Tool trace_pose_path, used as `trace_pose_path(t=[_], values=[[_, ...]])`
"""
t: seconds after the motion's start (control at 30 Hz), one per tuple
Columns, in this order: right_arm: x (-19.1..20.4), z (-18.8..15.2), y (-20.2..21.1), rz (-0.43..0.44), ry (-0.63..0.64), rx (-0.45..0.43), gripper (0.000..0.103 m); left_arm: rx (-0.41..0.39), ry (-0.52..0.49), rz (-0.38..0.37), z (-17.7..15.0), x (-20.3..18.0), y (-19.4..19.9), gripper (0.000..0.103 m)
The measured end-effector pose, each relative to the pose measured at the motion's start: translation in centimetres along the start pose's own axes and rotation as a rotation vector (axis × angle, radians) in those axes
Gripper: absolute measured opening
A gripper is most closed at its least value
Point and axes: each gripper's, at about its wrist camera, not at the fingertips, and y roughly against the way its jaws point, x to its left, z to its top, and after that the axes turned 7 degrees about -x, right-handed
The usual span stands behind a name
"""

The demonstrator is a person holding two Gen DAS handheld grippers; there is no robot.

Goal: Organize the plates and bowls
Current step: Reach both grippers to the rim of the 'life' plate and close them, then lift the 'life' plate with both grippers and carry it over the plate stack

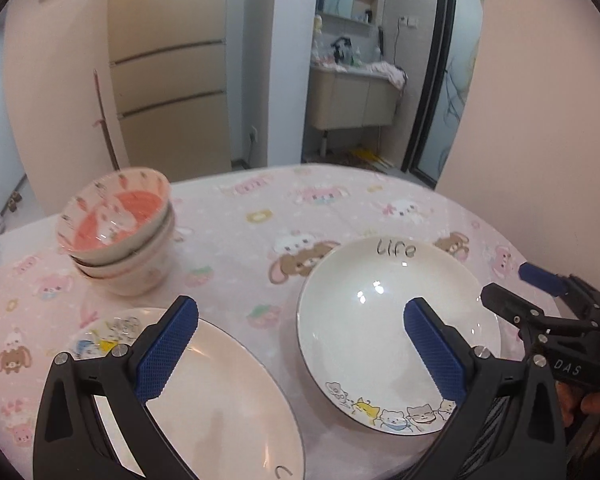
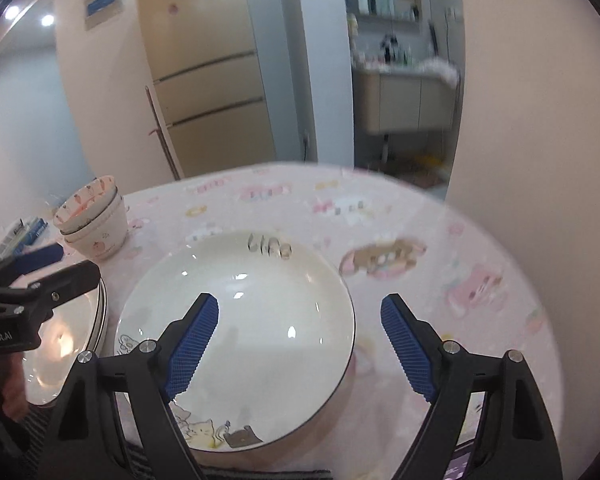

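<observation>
While both jaws gape empty | left gripper, right gripper hang over table edge | deep white cat-printed "Life" plate nearest | stacked white carrot-print bowls far left, upright, on pink cartoon tablecloth

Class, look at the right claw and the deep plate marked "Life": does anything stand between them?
Nothing visible does. The right claw hangs open directly over the deep plate, with only bare plate surface below. The left claw is off beside it.
</observation>
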Motion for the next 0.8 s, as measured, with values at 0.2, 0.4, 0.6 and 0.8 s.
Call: trace_pose_path(t=[0.2,0.4,0.6,0.8], values=[[-4.1,-1.3,-3.0,0.11,-0.244,0.137,0.085,0.142,-0.014,-0.043,-0.6,-0.6,-4.0,0.077],[-4.7,-2.4,-5.0,0.179,-0.301,0.219,0.065,0.231,-0.038,-0.039,-1.7,-0.7,-7.0,0.047],[-4.5,-2.6,-5.5,0.166,-0.294,0.218,0.038,0.271,-0.069,-0.022,-1.8,-1.1,-7.9,0.029],[-5.4,-2.7,-5.8,0.175,-0.328,0.211,0.027,0.337,-0.03,-0.051,-1.2,-0.7,-9.1,0.031]])
